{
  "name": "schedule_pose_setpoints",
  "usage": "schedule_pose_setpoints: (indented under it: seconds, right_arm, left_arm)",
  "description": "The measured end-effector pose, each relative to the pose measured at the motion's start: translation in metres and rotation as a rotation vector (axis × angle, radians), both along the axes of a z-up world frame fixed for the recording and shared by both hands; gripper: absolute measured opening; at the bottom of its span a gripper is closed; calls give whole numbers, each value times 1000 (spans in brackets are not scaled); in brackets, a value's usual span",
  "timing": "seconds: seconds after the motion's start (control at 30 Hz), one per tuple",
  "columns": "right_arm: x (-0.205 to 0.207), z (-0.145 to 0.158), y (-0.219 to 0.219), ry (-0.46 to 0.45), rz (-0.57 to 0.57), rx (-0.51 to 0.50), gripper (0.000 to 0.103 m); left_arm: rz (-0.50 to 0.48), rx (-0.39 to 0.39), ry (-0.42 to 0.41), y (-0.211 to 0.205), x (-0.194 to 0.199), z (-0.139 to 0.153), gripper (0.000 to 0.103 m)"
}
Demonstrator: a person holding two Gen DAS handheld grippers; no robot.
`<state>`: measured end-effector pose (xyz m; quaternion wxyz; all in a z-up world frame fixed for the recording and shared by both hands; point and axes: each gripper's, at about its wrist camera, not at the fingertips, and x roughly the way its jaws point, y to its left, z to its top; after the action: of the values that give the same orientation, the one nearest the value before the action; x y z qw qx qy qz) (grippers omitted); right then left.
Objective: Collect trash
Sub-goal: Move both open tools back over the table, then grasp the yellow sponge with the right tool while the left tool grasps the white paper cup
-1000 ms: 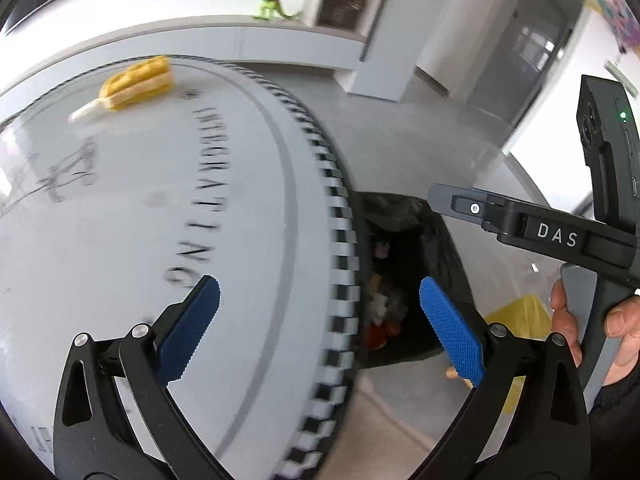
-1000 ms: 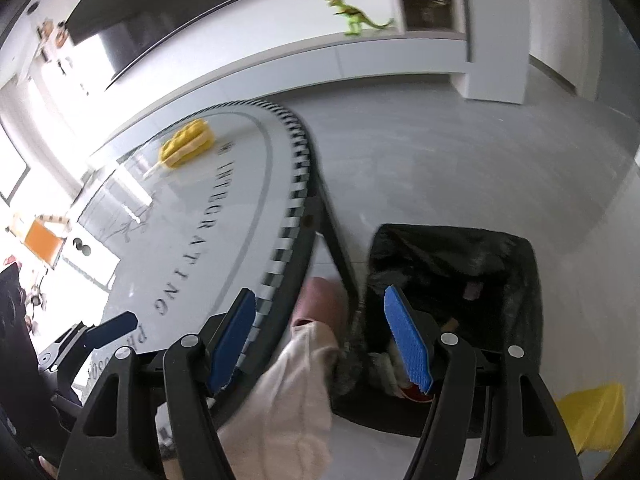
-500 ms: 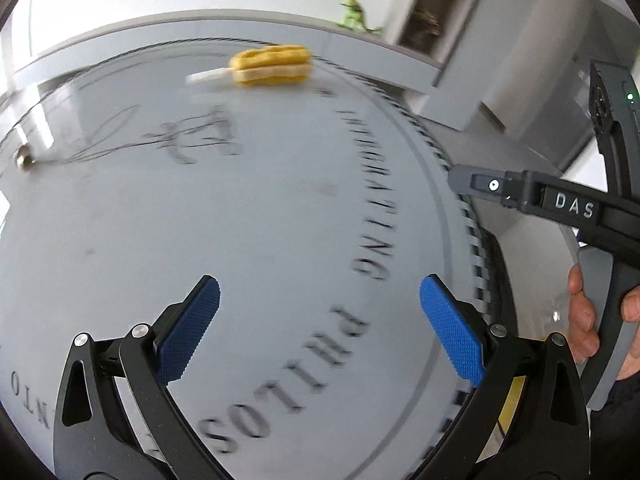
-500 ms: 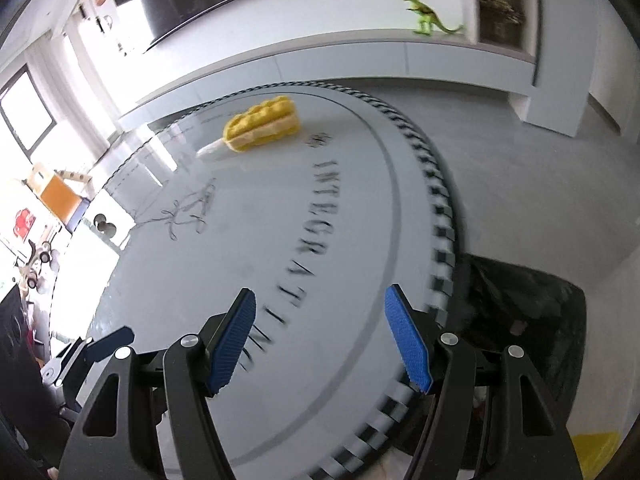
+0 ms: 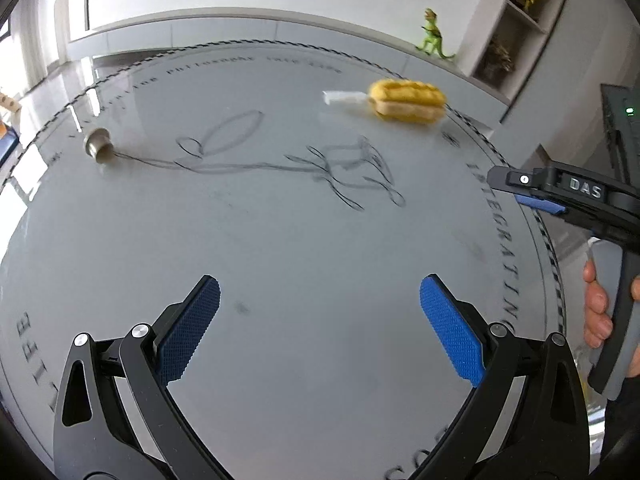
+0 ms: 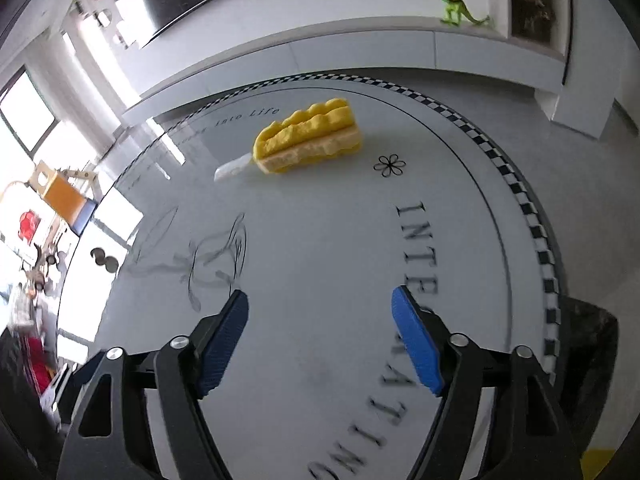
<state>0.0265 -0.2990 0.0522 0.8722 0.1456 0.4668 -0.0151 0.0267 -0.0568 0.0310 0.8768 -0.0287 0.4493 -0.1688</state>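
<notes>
A yellow toy ice lolly (image 5: 406, 101) (image 6: 308, 140) on a white stick lies on the far side of the round white table (image 5: 300, 240) (image 6: 320, 240). A small grey cup (image 5: 98, 146) stands near the table's left rim. My left gripper (image 5: 319, 292) hovers open over bare tabletop, nothing between its blue pads. My right gripper (image 6: 320, 300) is over the table short of the lolly, its jaws opening with nothing between them. It also shows at the right edge of the left wrist view (image 5: 536, 200), held by a hand (image 5: 598, 312).
A bin with a black liner (image 6: 588, 344) stands on the floor just past the table's checked rim (image 6: 520, 192). A green toy dinosaur (image 5: 432, 38) (image 6: 456, 0) is on the white ledge behind. Something yellow (image 6: 596, 460) lies on the floor.
Both grippers have swung from over the bin beside the table to over the tabletop. The lolly is nearer in both views. The right jaws stand wider.
</notes>
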Motion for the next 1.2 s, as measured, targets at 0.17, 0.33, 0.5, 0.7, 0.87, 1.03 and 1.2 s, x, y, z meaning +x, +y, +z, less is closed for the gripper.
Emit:
schedule_pose_setpoints:
  seconds: [0.17, 0.33, 0.5, 0.7, 0.87, 1.03, 1.2]
  right_arm:
    - [37, -6, 3, 13, -55, 30, 80]
    - [81, -8, 4, 5, -117, 8, 81]
    - [116, -16, 3, 32, -164, 2, 81]
    - [145, -22, 4, 39, -208, 48, 83]
    - [167, -17, 8, 39, -256, 29, 88]
    - [193, -20, 10, 64, -284, 52, 89]
    - [217, -26, 17, 66, -274, 72, 80]
  left_arm:
    - [12, 9, -12, 16, 11, 2, 97]
    - [9, 34, -13, 26, 20, -1, 97]
    - [52, 62, -15, 46, 35, -2, 97]
    - [137, 56, -9, 80, 58, -1, 97]
    - [199, 36, -4, 101, 72, 0, 97]
    - [234, 24, 5, 121, 77, -2, 97]
    - [250, 44, 11, 131, 81, -6, 97]
